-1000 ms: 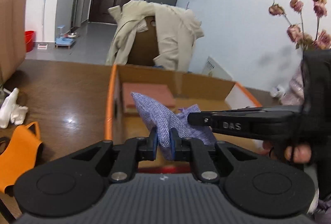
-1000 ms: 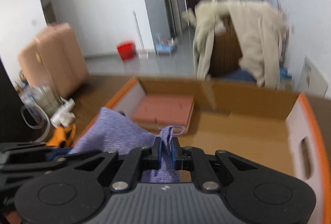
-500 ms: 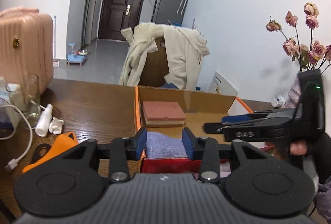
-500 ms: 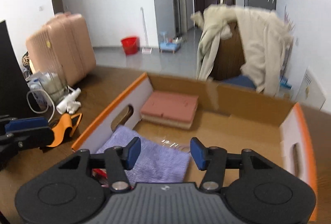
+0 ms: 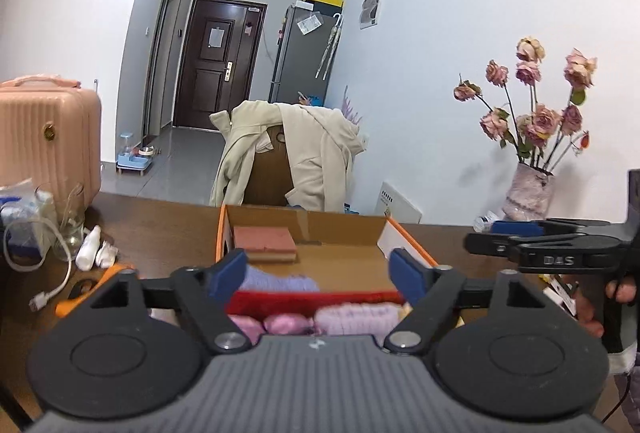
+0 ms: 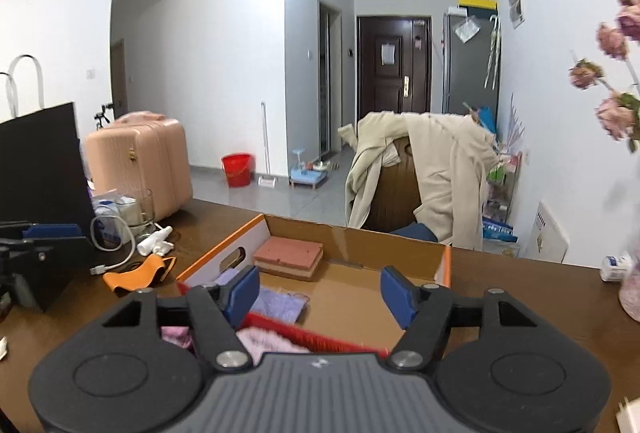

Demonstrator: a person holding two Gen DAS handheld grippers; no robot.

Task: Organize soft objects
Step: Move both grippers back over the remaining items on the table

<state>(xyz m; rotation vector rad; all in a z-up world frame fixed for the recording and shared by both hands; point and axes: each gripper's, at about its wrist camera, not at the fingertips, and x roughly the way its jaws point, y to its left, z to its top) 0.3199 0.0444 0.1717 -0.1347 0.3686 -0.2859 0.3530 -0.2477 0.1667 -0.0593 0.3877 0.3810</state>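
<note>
Two grippers hang over the near end of the cardboard box [image 5: 344, 231] on the brown tabletop [image 6: 516, 281], and neither holds anything. The left gripper [image 5: 316, 273] has its jaws spread wide, having just been opening, with only air between the blue pads. The right gripper [image 6: 318, 291] is likewise parted, its jaws just opened too, empty. The lilac cloth [image 6: 280, 303] lies flat on the box floor, near the orange-edged left wall, clear of both sets of pads. Behind it, against the far left corner, rests a folded terracotta cloth [image 5: 264, 241]. At the box's near edge sits a red fuzzy strip [image 5: 316, 301], and just nearer than that a row of pink and lavender soft bundles [image 5: 352, 317]. Outside the box, on the tabletop, an orange piece [image 6: 136, 271] lies beside a white cable [image 6: 116, 253]
</note>
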